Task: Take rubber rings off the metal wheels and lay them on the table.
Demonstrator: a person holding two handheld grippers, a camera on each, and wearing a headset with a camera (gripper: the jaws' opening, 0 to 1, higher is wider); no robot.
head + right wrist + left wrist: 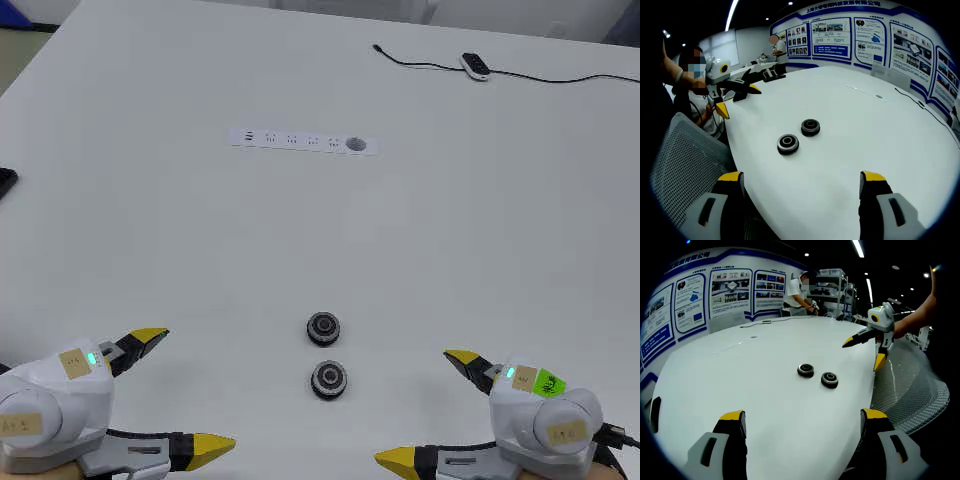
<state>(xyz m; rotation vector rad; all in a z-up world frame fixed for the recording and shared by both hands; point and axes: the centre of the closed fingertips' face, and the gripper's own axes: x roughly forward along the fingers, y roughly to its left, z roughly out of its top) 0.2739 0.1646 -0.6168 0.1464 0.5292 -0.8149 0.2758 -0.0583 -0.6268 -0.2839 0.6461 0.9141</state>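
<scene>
Two wheels [324,327], rings [316,381] apparently on

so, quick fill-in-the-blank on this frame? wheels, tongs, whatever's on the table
1. The near metal wheel and far metal wheel lie ___ the left tongs and right tongs.
2. Both tongs are ___, holding nothing.
3. Farther back on the table lies a white ___ strip.

Missing words: between; open; power.
</scene>
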